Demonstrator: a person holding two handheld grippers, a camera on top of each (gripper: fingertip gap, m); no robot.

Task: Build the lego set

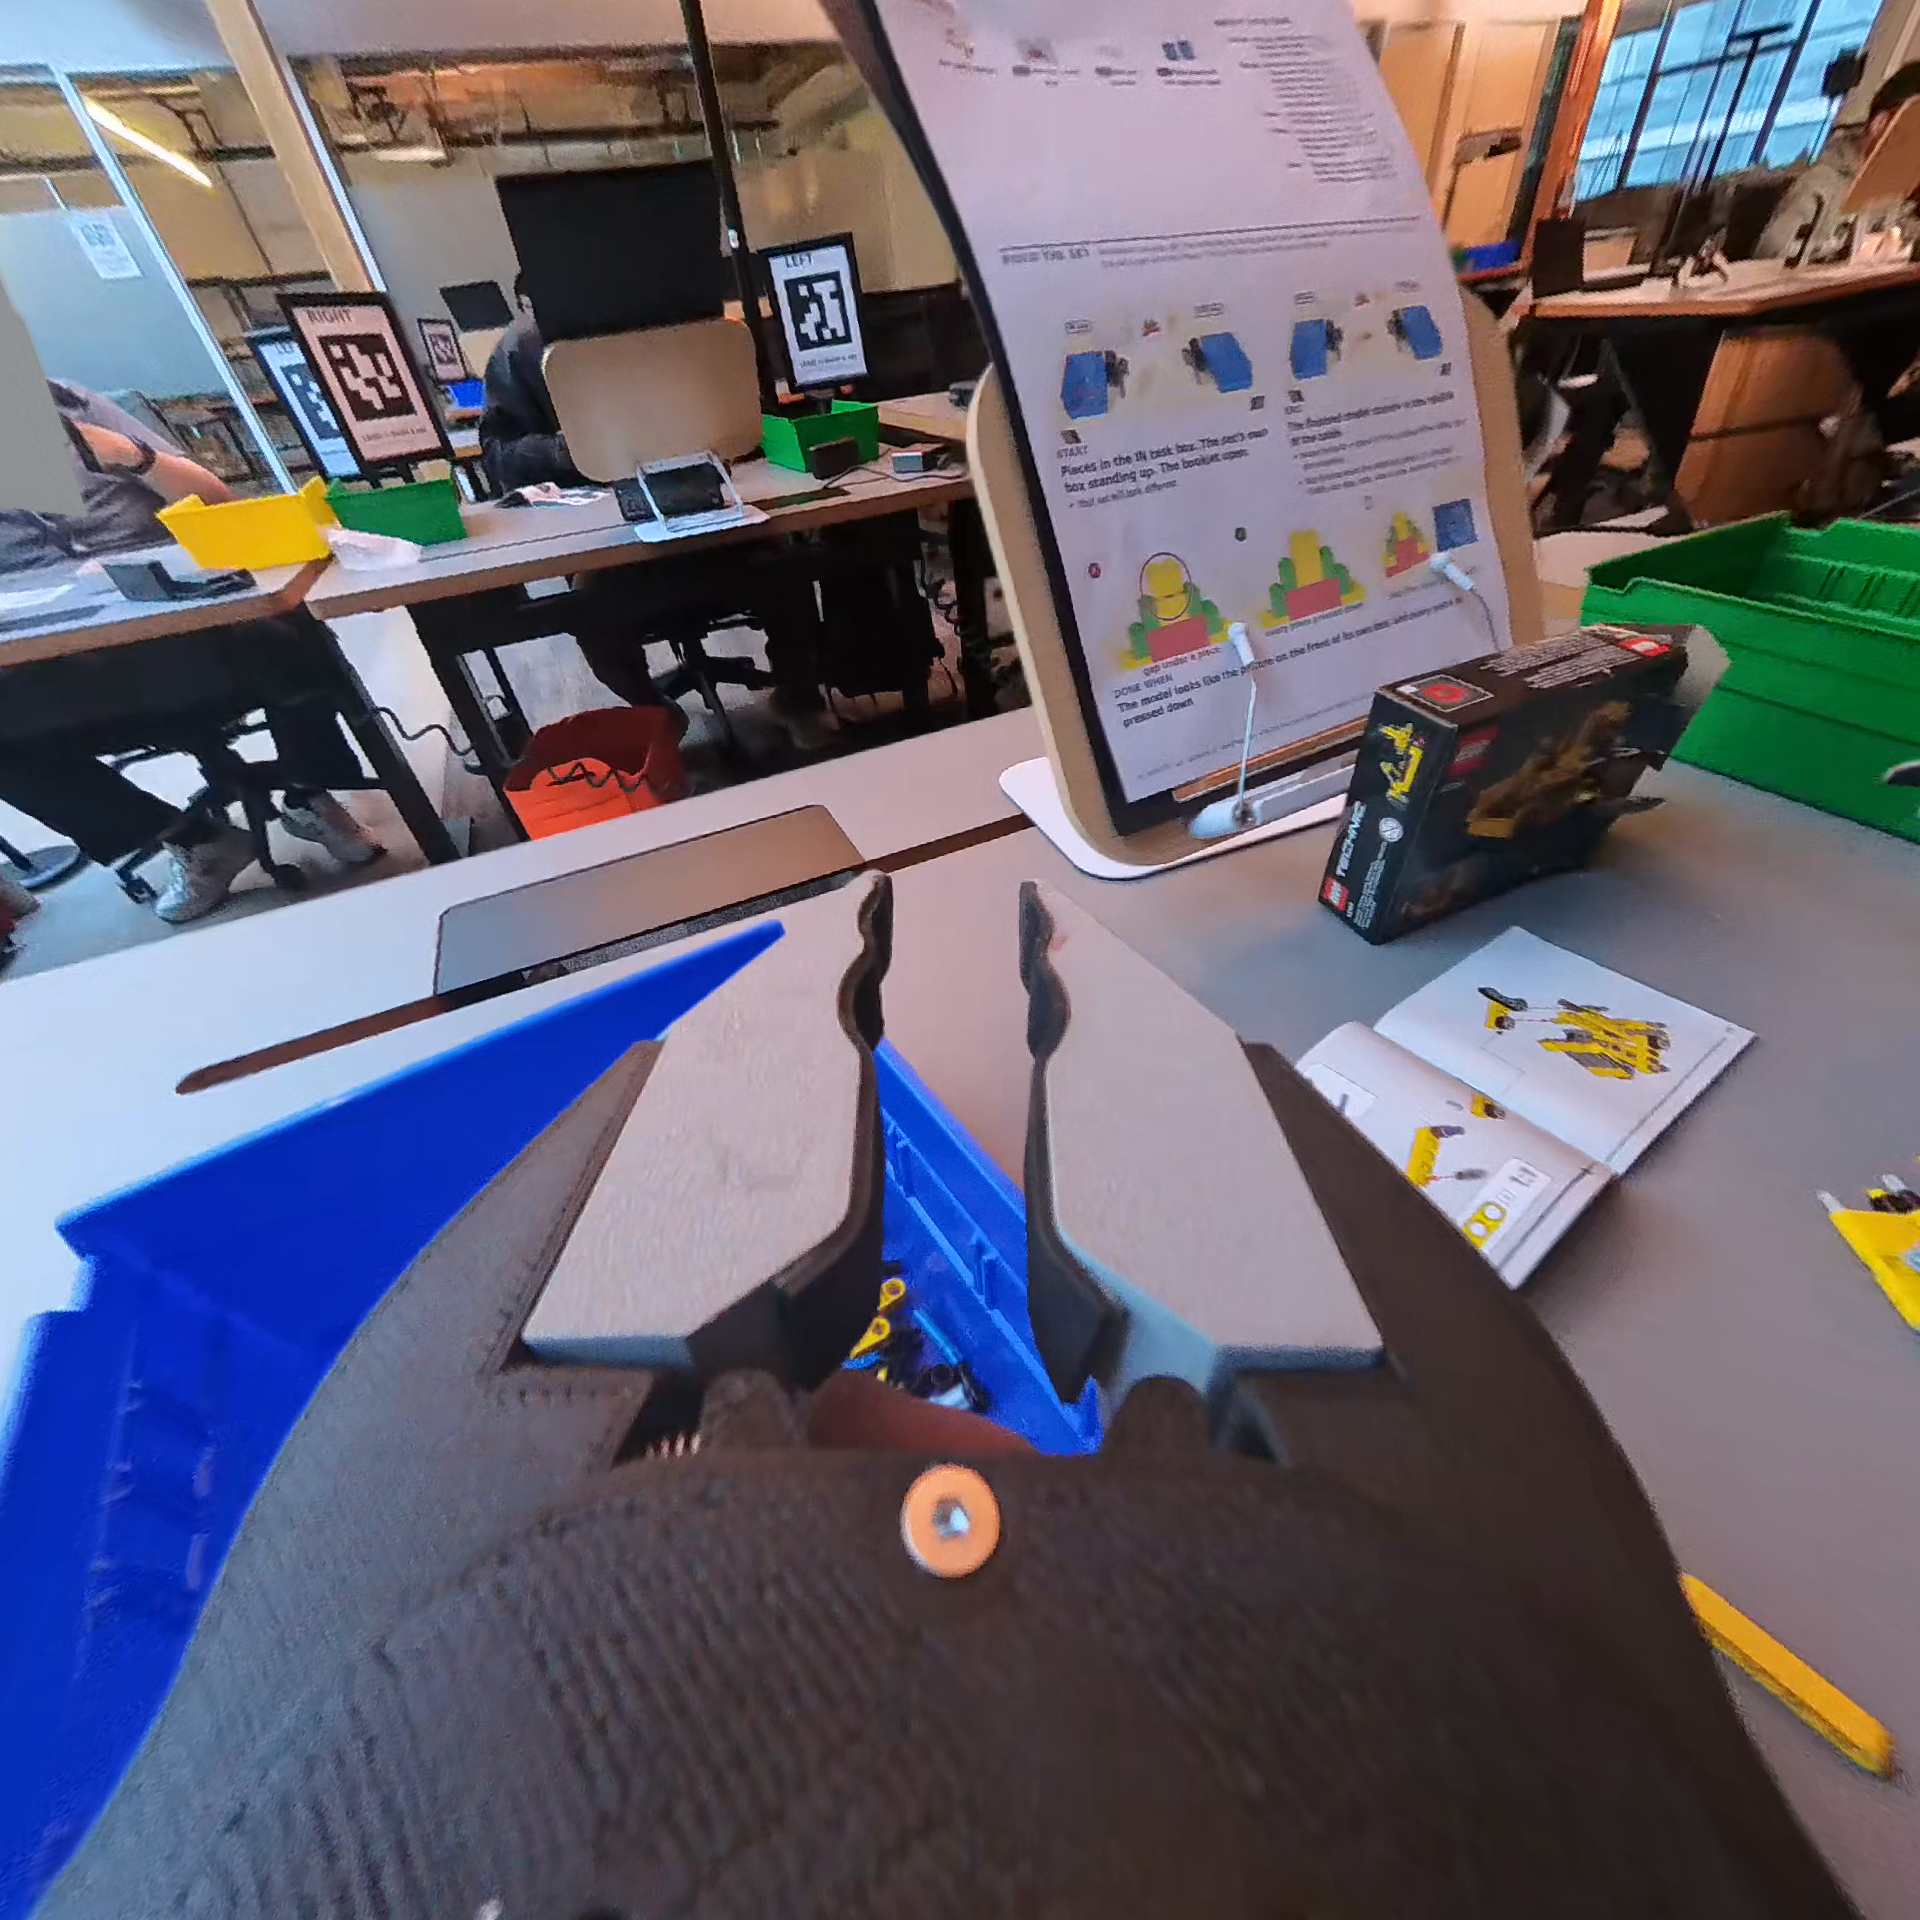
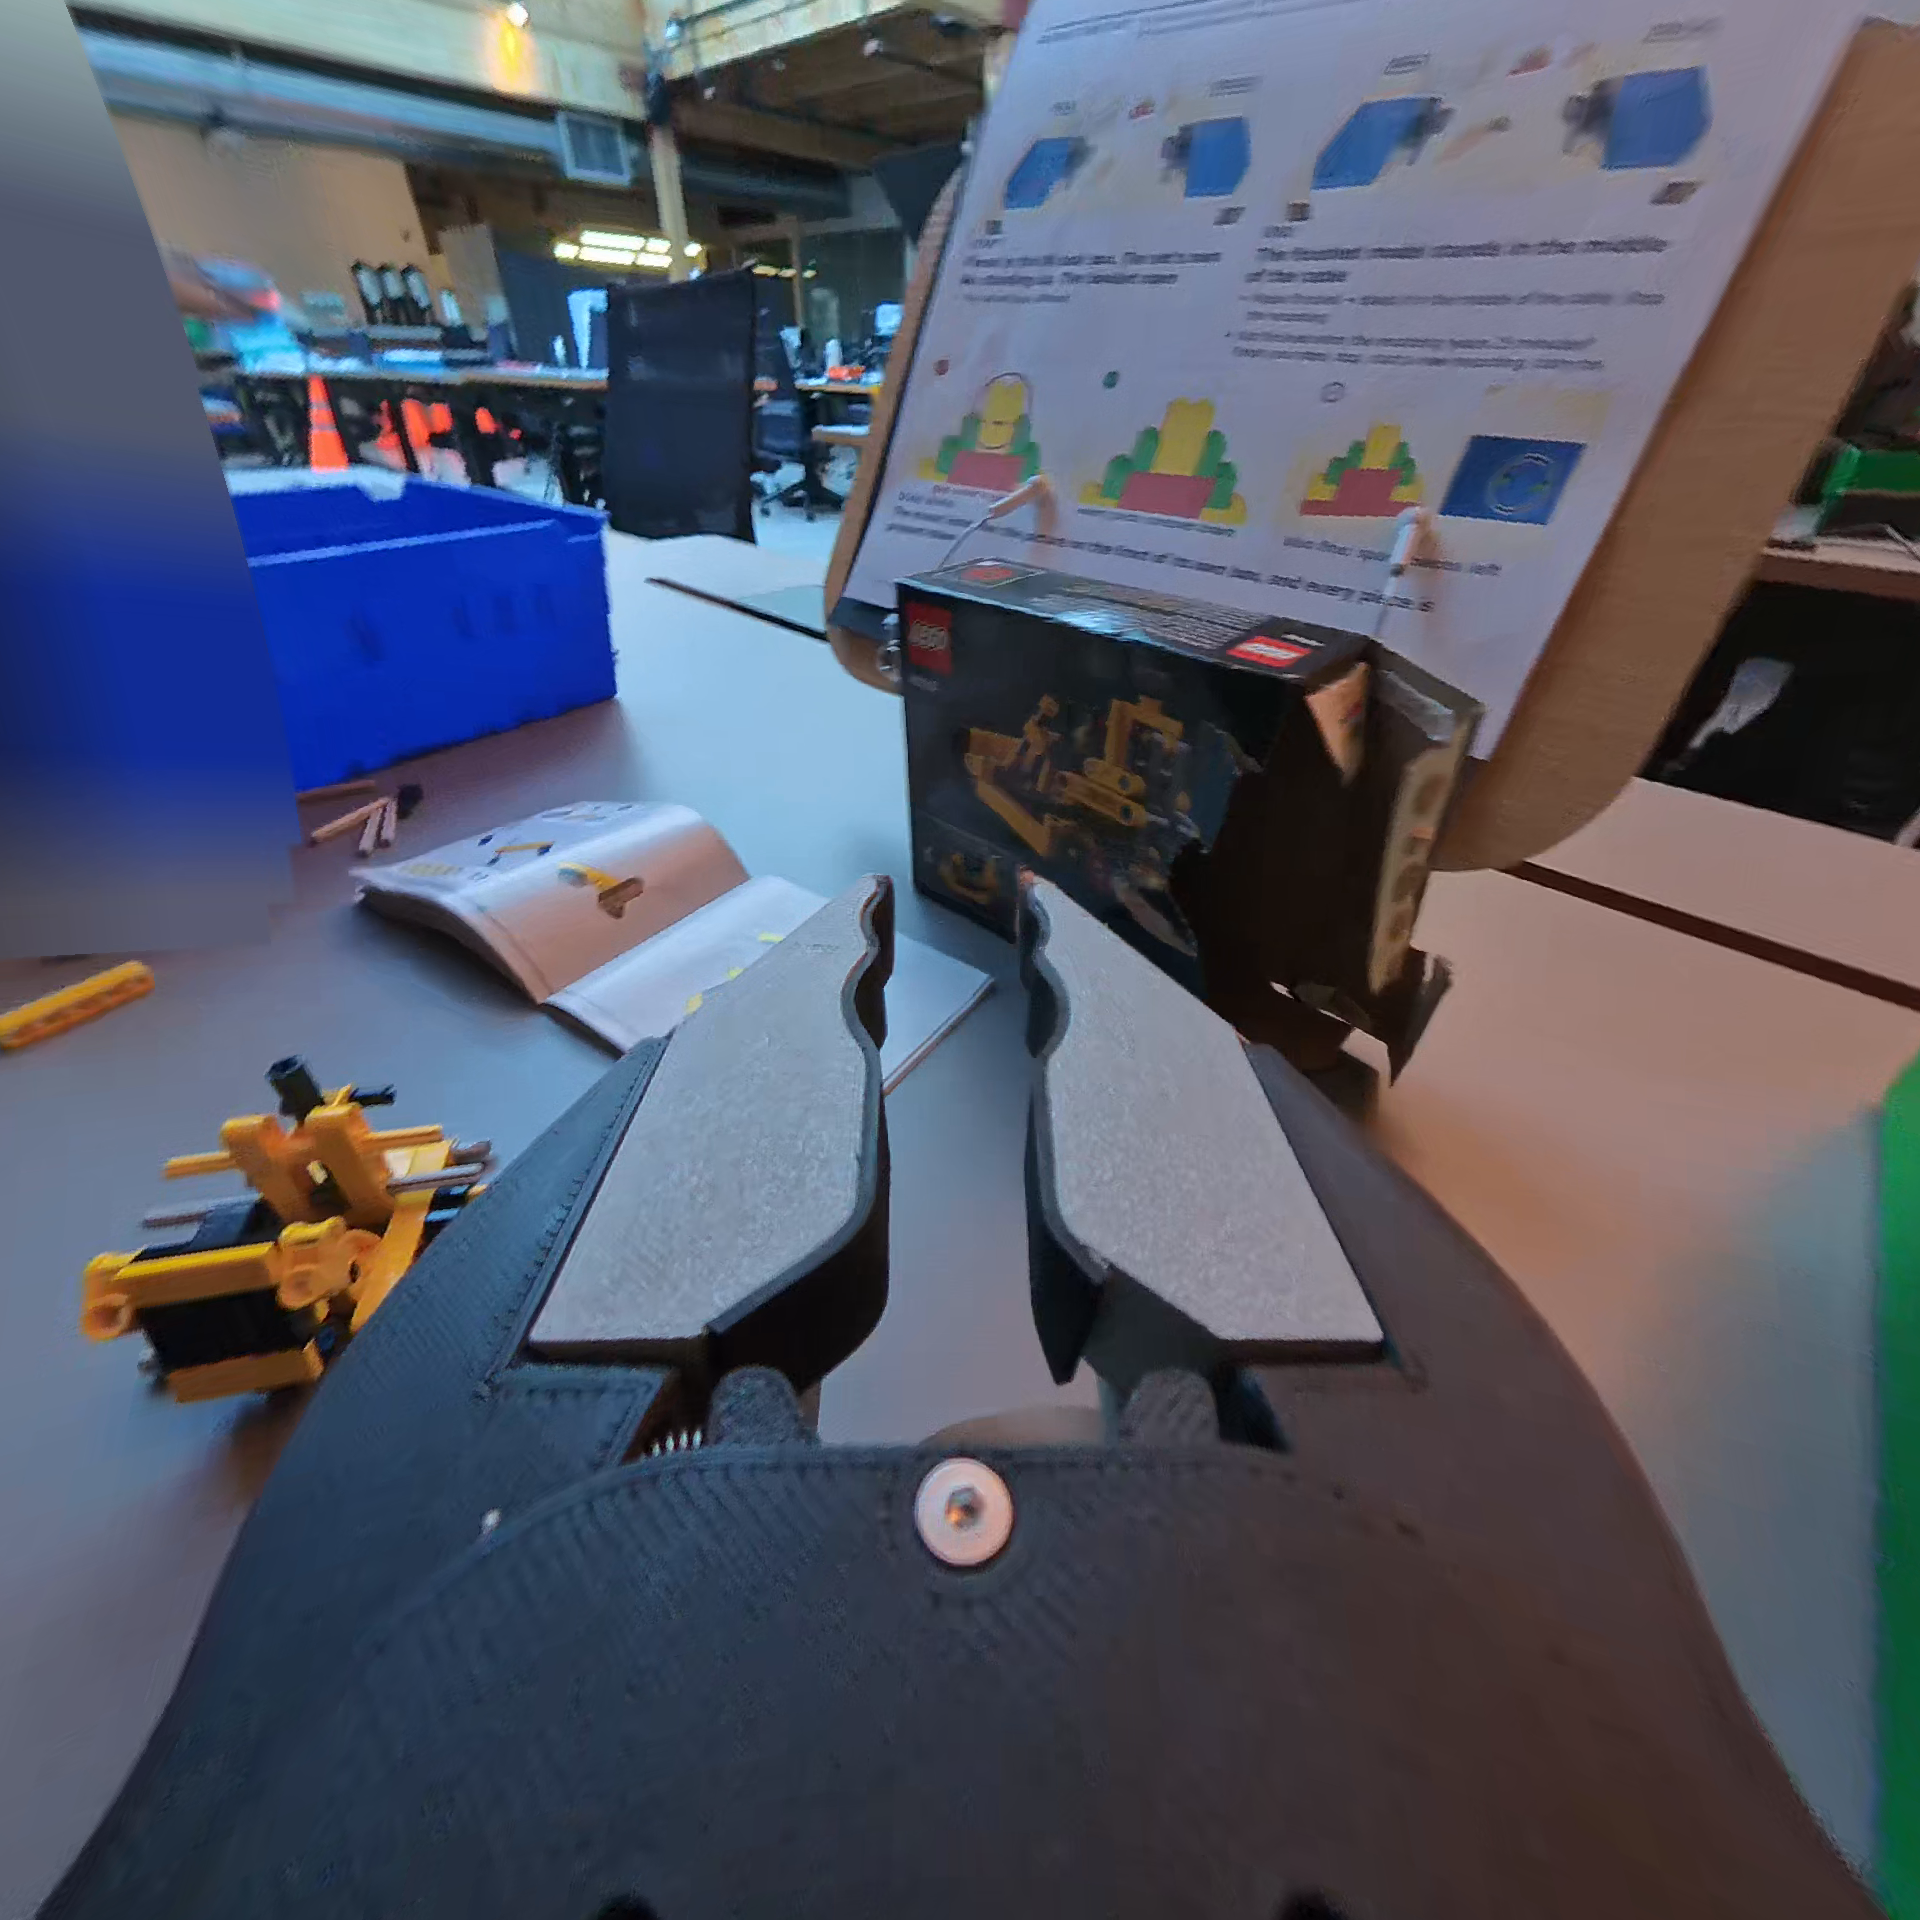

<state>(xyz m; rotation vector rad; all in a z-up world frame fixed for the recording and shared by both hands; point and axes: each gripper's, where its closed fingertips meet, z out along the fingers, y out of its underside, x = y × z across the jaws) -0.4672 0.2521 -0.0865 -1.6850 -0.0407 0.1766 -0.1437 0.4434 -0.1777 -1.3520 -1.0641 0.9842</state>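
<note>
Your half-built yellow model (image 2: 275, 1242) is sitting on the counter (image 2: 727, 727) just left of your right gripper (image 2: 956, 940), within easy reach. The open booklet (image 2: 623, 904) is lying beyond it, likely for reference, with the set's box (image 2: 1091, 769) standing behind. Your left gripper (image 1: 956, 940) is hovering over the blue bin (image 1: 260, 1195) of loose pieces (image 1: 904, 1340), probably hunting the next part. Both sets of jaws are standing partly spread, holding nothing.
</note>
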